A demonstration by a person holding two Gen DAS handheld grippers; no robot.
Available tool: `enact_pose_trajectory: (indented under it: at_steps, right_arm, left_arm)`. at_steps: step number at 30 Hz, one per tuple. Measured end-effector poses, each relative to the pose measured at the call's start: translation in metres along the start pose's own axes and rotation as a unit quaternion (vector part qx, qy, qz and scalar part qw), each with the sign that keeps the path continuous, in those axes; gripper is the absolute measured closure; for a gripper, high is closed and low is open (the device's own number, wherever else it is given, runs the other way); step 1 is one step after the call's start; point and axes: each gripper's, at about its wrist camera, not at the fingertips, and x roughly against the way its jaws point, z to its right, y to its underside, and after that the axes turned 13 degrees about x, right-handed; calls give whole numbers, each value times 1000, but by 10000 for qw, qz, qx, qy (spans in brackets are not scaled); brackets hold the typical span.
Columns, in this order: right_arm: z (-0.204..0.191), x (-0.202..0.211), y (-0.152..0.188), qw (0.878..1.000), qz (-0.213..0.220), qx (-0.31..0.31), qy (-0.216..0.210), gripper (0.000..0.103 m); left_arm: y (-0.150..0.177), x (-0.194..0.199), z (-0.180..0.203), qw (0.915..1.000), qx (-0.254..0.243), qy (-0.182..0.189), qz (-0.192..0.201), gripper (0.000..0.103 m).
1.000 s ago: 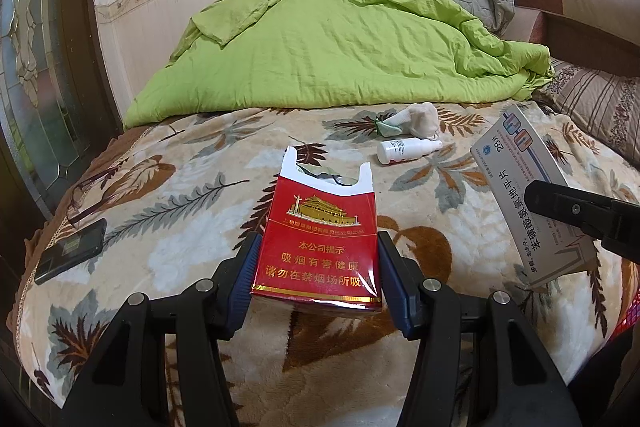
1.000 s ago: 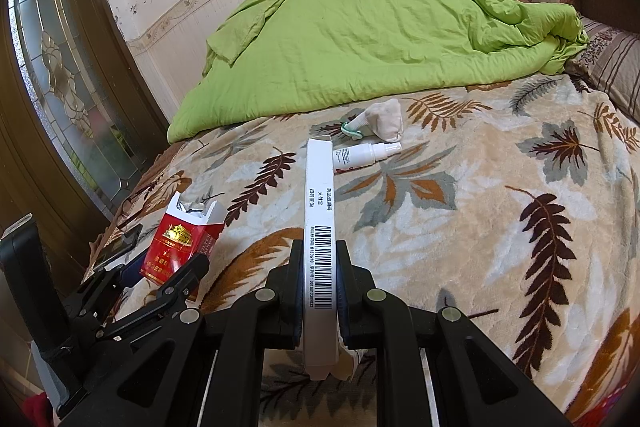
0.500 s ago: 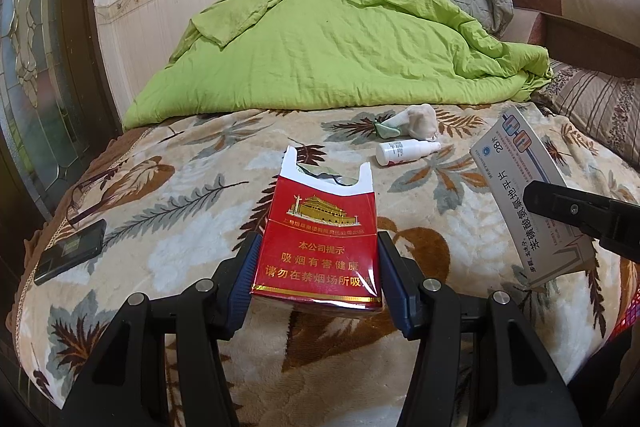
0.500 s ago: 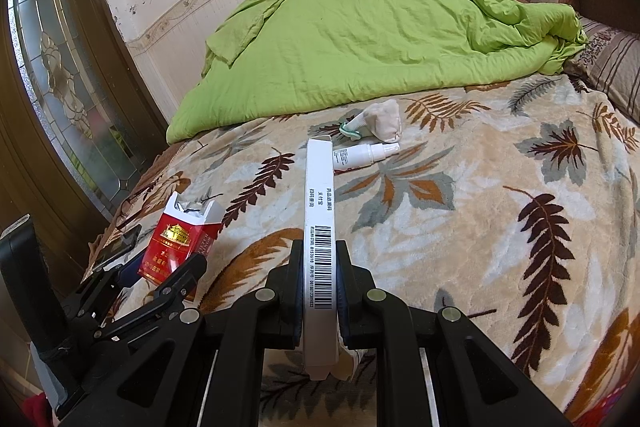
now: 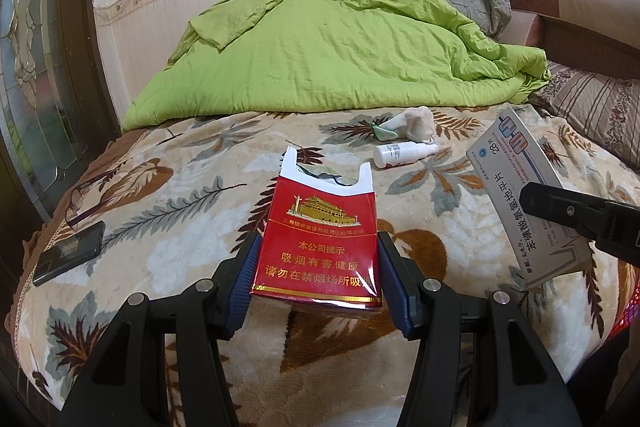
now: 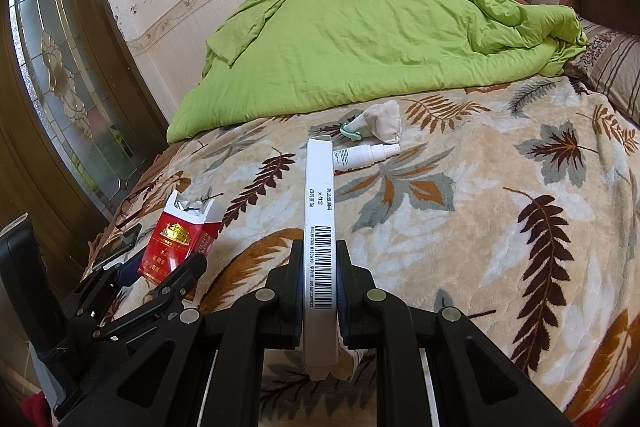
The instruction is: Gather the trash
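Red glossy cigarette pack (image 5: 318,239), top torn open, sits clamped in your left gripper (image 5: 316,277); your right gripper (image 6: 319,285) pinches a flat white medicine box (image 6: 319,223), both above the plush leaf-print blanket (image 6: 460,227).

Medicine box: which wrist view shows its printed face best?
Left wrist view: the medicine box shows its broad printed face at the right edge, partly crossed by the right gripper's black finger. In the right wrist view the box sits edge-on in that gripper's jaws, so only the narrow barcode side shows.
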Motion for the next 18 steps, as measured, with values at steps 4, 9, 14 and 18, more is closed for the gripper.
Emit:
enact_pose_trajectory:
  at_steps: [4,9,14,18]
  right_arm:
    - [0,0,0,10000,2,-7,4,89]
    - [2,1,-1,10000,13,-16,20,89]
    - [12,15,-6,9998,120,-182,33,89]
    - [26,38,-6,9985,249,-491,-43,89]
  left_arm:
    - [-3,-1,1,10000,-1,36,7,48]
    - [-4,6,2,9997,39,212,69,48]
    - [-3,14,4,9982,25,590,96,48]
    - [-1,21,14,9948,-83,1011,61,48]
